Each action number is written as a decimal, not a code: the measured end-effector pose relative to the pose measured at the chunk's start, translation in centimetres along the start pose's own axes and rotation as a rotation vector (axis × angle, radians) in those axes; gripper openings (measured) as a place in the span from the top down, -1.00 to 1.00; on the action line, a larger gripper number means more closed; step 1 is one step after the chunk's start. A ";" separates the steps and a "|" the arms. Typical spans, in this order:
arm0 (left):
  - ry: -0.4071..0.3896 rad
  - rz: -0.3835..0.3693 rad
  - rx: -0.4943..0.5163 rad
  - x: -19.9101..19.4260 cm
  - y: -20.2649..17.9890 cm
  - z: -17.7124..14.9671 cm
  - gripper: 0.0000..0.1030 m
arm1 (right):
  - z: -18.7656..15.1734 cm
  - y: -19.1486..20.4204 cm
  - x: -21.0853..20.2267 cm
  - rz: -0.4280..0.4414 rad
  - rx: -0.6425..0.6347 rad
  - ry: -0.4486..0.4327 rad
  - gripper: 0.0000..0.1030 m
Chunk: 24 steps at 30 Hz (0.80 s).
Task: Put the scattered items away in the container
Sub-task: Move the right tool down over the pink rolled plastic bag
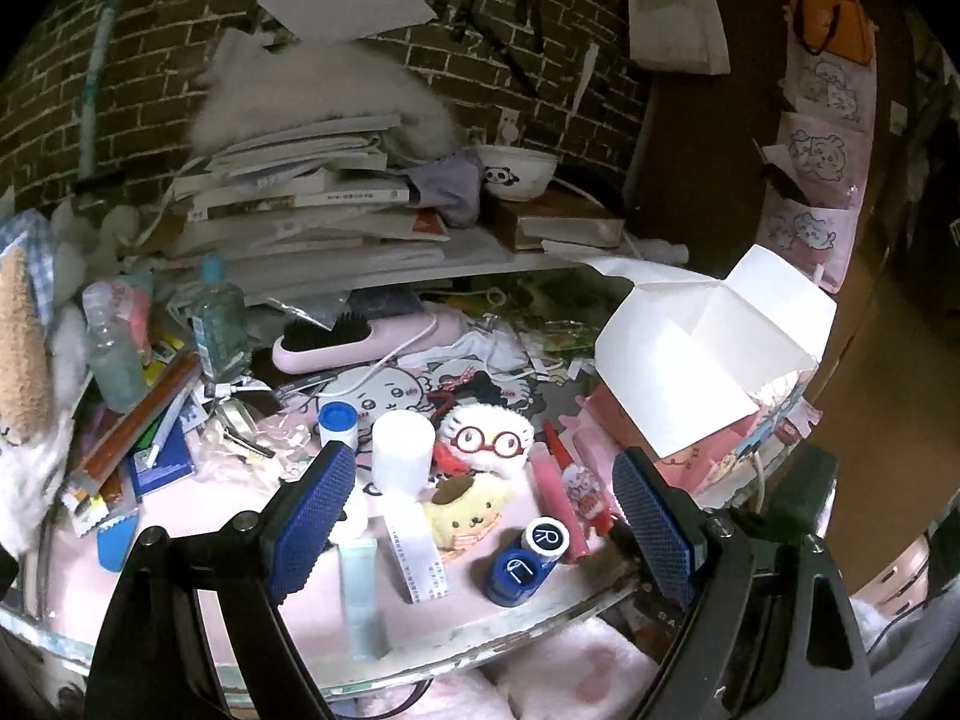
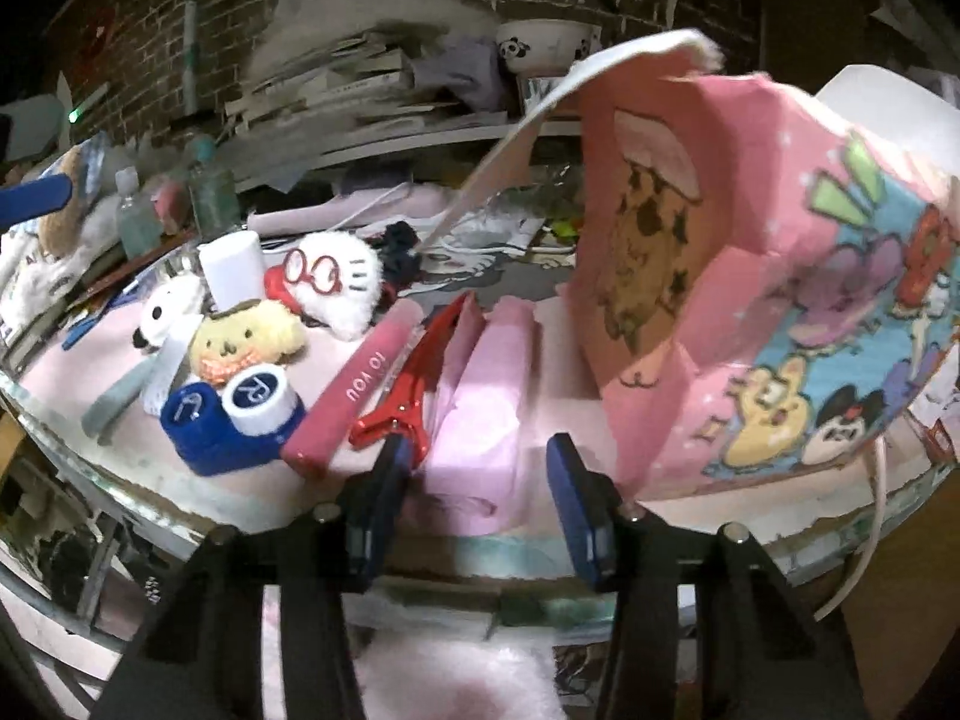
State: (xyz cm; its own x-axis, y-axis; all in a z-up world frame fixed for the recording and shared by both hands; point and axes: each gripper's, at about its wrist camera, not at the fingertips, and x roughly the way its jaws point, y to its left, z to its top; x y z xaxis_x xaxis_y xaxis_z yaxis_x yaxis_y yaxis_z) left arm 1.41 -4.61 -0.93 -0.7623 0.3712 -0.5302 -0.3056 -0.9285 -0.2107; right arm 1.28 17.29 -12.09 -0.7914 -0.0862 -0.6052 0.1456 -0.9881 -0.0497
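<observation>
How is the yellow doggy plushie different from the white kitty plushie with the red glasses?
The yellow dog plush is yellow with a brown beret; the white cat plush is white and wears red glasses. The dog looks smaller than the cat. The dog lies nearer the table edge, beside the blue lens case; the cat lies farther back, beside the white cylinder. Both are fluffy little toys lying on the pink mat, and no claw holds either.

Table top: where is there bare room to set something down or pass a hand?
Bare pink mat lies at the near edge, left of the pale tube. Another patch sits between the red clip and the pink box. The middle is crowded: plushes, lens case, white cup. The back is piled.
</observation>
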 end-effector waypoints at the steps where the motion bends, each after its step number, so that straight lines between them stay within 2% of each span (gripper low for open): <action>1: 0.001 -0.003 0.000 0.1 -0.1 0.0 -0.67 | -0.2 -0.2 -0.2 -0.008 -0.006 -0.006 0.15; 7: 0.006 -0.007 0.004 0.3 -0.8 0.1 -0.67 | -0.5 -0.7 -0.5 -0.019 -0.029 -0.023 0.15; 11: 0.007 -0.002 0.000 0.2 -0.8 0.1 -0.67 | -0.1 -0.6 0.2 0.004 -0.015 -0.020 0.16; 12: 0.007 0.004 -0.002 0.2 -0.8 0.1 -0.67 | -0.1 -0.6 0.3 0.008 -0.016 -0.019 0.20; 13: 0.007 0.006 -0.006 0.1 -0.6 0.1 -0.67 | -0.1 -0.6 0.2 0.019 -0.021 -0.018 0.36; 15: 0.006 0.006 -0.019 0.1 -0.4 0.1 -0.67 | -0.2 -0.3 0.0 0.032 -0.028 -0.021 0.51; 24: 0.008 0.005 -0.028 0.2 -0.2 -0.1 -0.67 | -0.2 0.3 -0.4 0.032 -0.038 -0.036 0.60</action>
State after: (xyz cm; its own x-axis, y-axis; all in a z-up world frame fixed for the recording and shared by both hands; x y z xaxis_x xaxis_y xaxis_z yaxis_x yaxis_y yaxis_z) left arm 1.36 -4.35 -1.08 -0.7592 0.3663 -0.5380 -0.2853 -0.9302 -0.2307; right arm 1.73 17.06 -12.06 -0.8066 -0.1232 -0.5781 0.1936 -0.9792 -0.0613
